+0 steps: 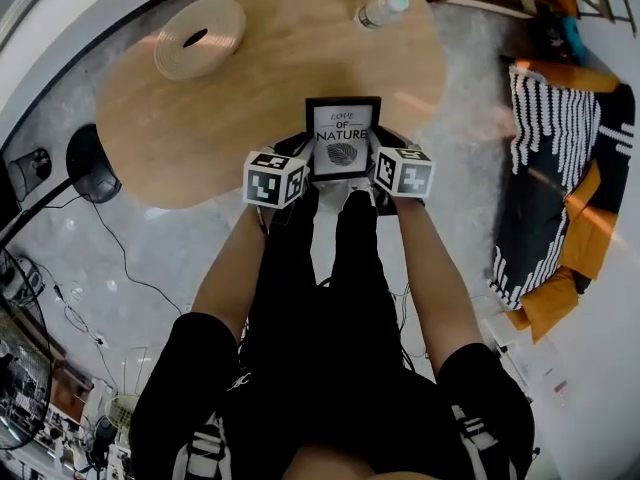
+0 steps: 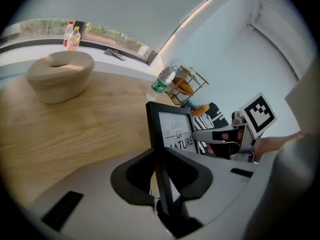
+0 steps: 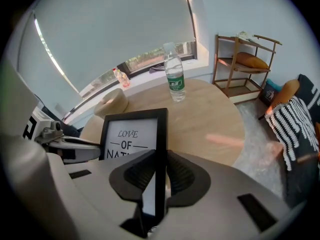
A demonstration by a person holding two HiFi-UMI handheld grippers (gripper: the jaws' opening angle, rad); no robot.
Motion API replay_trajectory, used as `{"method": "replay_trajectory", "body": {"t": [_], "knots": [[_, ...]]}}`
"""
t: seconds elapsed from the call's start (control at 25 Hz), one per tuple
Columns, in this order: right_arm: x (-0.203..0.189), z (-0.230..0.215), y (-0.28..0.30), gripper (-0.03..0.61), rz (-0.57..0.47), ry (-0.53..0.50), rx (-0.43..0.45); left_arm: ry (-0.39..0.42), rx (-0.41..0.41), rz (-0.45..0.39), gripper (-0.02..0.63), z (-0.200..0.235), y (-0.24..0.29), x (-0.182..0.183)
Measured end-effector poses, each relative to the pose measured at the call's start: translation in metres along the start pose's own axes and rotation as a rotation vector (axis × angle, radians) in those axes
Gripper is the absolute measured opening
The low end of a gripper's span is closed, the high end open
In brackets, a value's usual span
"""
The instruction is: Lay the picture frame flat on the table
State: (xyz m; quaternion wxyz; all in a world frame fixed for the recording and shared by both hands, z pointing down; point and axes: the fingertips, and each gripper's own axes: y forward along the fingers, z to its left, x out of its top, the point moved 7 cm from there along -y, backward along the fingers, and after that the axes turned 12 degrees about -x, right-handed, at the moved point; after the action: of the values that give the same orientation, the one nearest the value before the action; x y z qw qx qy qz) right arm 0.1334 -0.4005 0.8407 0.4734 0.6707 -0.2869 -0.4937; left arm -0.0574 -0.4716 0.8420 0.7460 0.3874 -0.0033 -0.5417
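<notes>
A black picture frame (image 1: pixel 342 136) with a white "Love of Nature" print is held upright at the near edge of the wooden table (image 1: pixel 270 78). My left gripper (image 1: pixel 300 173) is shut on the frame's left side bar (image 2: pixel 160 164). My right gripper (image 1: pixel 378 168) is shut on its right side bar (image 3: pixel 160 159). The print faces me in the head view. In the left gripper view the frame (image 2: pixel 172 129) stands between me and the right gripper (image 2: pixel 225 136). The right gripper view shows the frame (image 3: pixel 135 131) with the left gripper (image 3: pixel 70 146) beyond it.
A round beige bowl-like object (image 1: pixel 198 36) sits on the table's far left. A clear water bottle (image 1: pixel 383 10) stands at the far right edge. A striped black-and-white cushion with orange fabric (image 1: pixel 560 188) lies right of the table. A wooden chair (image 3: pixel 245 66) stands beyond it.
</notes>
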Motion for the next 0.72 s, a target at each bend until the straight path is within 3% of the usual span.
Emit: {"method": "replay_trajectory", "body": {"t": [0.36,0.72], "knots": [[-0.023,-0.026,0.082,0.086,0.048,0.009,-0.014,-0.044,0.025,0.078,0.077,0.052,0.075,-0.023],[-0.03,-0.041,0.122,0.086,0.132,-0.01,-0.055,-0.153,0.026,0.138,0.077,0.075,0.112,-0.036]]}}
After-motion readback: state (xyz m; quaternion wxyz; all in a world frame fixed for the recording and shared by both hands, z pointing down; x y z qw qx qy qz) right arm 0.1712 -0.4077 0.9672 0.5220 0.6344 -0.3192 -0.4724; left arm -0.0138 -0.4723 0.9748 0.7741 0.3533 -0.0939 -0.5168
